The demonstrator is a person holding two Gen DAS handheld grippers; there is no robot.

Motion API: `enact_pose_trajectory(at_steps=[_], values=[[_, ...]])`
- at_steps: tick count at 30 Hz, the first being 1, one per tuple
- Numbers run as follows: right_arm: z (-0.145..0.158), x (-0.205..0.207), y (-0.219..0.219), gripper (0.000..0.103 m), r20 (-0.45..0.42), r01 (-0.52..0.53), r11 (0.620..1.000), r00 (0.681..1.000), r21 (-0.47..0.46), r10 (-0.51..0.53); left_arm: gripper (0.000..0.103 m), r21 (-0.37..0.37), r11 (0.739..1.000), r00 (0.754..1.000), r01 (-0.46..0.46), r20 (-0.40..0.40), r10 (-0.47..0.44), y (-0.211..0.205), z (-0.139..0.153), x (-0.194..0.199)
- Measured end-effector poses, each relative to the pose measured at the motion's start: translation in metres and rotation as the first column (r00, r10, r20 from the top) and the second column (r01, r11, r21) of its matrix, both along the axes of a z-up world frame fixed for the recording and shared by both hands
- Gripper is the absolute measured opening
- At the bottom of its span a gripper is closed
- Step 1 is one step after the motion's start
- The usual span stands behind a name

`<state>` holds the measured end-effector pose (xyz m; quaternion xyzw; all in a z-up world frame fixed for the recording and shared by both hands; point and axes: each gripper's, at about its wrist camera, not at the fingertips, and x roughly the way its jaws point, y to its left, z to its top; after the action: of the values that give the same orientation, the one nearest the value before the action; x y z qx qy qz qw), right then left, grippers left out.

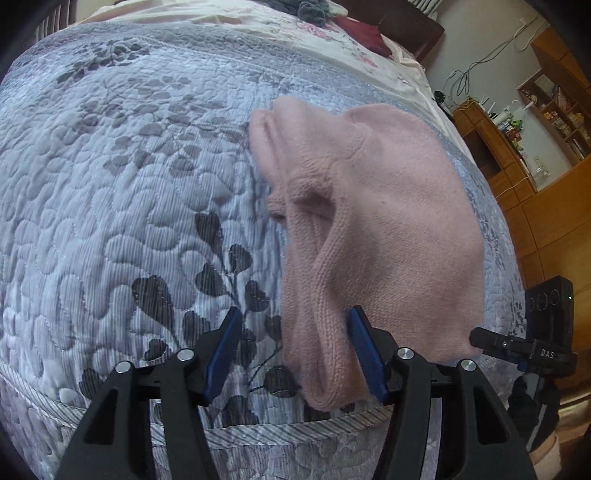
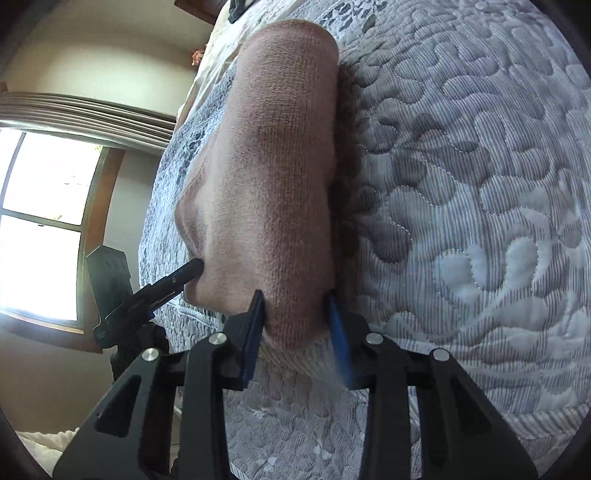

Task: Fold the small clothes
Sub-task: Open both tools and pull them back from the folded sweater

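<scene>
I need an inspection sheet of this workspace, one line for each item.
Surface: grey-blue quilt with leaf pattern covering a bed.
Job's things: one pink knit garment, partly folded, near the bed's front edge.
Clutter: grey fabric and dark red cloth at the far end.
Grippers: left gripper open, garment's edge between its fingers; right gripper open around the garment's near end.
Cables: wires hanging on the wall.
Surroundings: wooden shelves, window.
</scene>
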<state>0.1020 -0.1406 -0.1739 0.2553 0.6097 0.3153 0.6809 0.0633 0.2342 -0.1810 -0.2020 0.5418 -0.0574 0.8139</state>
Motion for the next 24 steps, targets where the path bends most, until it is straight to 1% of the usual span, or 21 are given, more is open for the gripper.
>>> enact_pose_trajectory(at_steps=[3, 6, 8, 9, 10, 11, 14, 15, 16, 18, 19, 21, 24], values=[[-0.013, -0.002, -0.005, 0.033, -0.018, 0.011, 1.0, 1.0, -0.017, -0.011, 0.064, -0.008, 1.0, 1.0, 0.002, -0.001, -0.002, 0.003, -0.008, -0.004], [-0.015, -0.003, -0.004, 0.034, -0.02, 0.023, 0.999, 1.0, -0.023, -0.023, 0.065, 0.0, 1.0, 1.0, 0.006, 0.004, -0.006, 0.003, -0.01, -0.007], [-0.014, -0.006, -0.005, 0.036, -0.014, 0.027, 0.999, 1.0, -0.035, -0.027, 0.065, 0.014, 1.0, 1.0, 0.008, -0.003, -0.008, 0.001, -0.007, -0.008], [-0.011, -0.001, 0.006, 0.038, -0.012, 0.031, 0.999, 0.999, -0.044, -0.031, 0.065, 0.025, 1.0, 1.0, 0.009, -0.006, -0.009, -0.001, -0.003, -0.009], [-0.003, 0.0, 0.018, 0.04, -0.003, 0.034, 0.998, 0.999, -0.055, -0.034, 0.065, 0.038, 0.999, 1.0, 0.009, -0.006, -0.009, -0.002, 0.001, -0.011], [0.003, -0.004, 0.018, 0.042, 0.013, 0.032, 0.997, 0.999, -0.074, -0.031, 0.065, 0.052, 0.999, 1.0, 0.01, -0.001, -0.01, -0.003, 0.007, -0.013], [0.029, -0.016, 0.026, 0.057, 0.098, 0.024, 0.981, 0.995, -0.191, -0.005, 0.064, 0.111, 0.994, 1.0, 0.013, 0.016, -0.015, -0.007, 0.026, -0.025], [0.036, -0.022, 0.029, 0.067, 0.125, 0.028, 0.974, 0.992, -0.226, 0.001, 0.065, 0.125, 0.992, 1.0, 0.014, 0.016, -0.016, -0.009, 0.032, -0.028], [0.044, -0.028, 0.03, 0.073, 0.148, 0.035, 0.968, 0.989, -0.247, 0.002, 0.07, 0.135, 0.991, 1.0, 0.012, 0.018, -0.014, -0.011, 0.038, -0.034], [0.057, -0.041, 0.034, 0.077, 0.179, 0.053, 0.956, 0.984, -0.289, 0.0, 0.073, 0.15, 0.989, 0.999, 0.0, 0.032, -0.004, -0.014, 0.049, -0.046], [0.062, -0.046, 0.035, 0.081, 0.195, 0.066, 0.944, 0.981, -0.322, -0.002, 0.074, 0.156, 0.988, 0.999, -0.004, 0.038, -0.002, -0.016, 0.055, -0.052], [0.071, -0.058, 0.035, 0.087, 0.231, 0.096, 0.919, 0.973, -0.383, -0.005, 0.078, 0.17, 0.985, 0.999, -0.017, 0.045, 0.009, -0.019, 0.064, -0.064], [0.08, -0.075, 0.035, 0.09, 0.253, 0.118, 0.887, 0.967, -0.446, -0.001, 0.079, 0.175, 0.984, 0.998, -0.028, 0.052, 0.02, -0.023, 0.076, -0.08]])
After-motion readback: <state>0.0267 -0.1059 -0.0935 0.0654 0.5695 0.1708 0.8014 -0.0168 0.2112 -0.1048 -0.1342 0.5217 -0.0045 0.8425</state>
